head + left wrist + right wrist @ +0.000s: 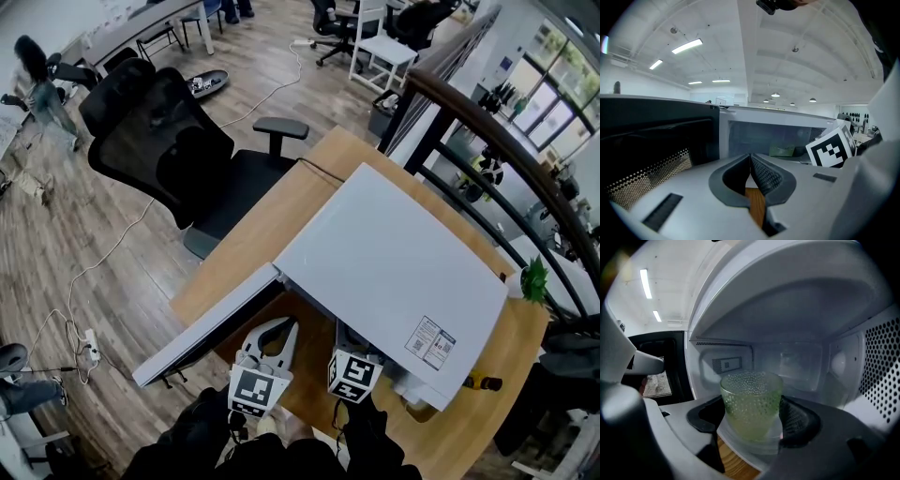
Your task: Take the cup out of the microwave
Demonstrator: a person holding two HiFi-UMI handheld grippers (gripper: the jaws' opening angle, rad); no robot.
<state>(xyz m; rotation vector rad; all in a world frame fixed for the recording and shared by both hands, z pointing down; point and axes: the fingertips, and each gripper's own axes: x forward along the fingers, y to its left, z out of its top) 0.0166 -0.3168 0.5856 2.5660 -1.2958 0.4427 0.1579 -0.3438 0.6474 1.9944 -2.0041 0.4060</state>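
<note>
The microwave (394, 262) sits cornerwise on the wooden counter (309, 197). Its door (202, 328) is swung wide to your left, and the door's far end reaches past the counter's edge, over the floor. An office chair (169, 150) stands against the counter's far left side. A dark railing (487, 131) runs behind the microwave on the right. The open wedge between the door and the oven mouth is where both of your grippers are.

Your left gripper (750, 164) is in that wedge, just outside the cavity. Its jaws are closed together with nothing between them, and a strip of wood grain shows below them. The dark inner face of the door is close on its left.

Your right gripper (752, 423) reaches into the cavity. The ceiling arches close overhead, the perforated side wall (881, 366) is near on the right, and the back wall lies beyond. The left side opens towards the door.

The cup (751, 404), a green dimpled glass, stands upright on the clear glass tray (740, 444) near the front of the cavity. It is between the right gripper's jaws, which are set wide, with a pad against each side of it. The glass is cloudy, so you cannot tell whether it holds anything.
</note>
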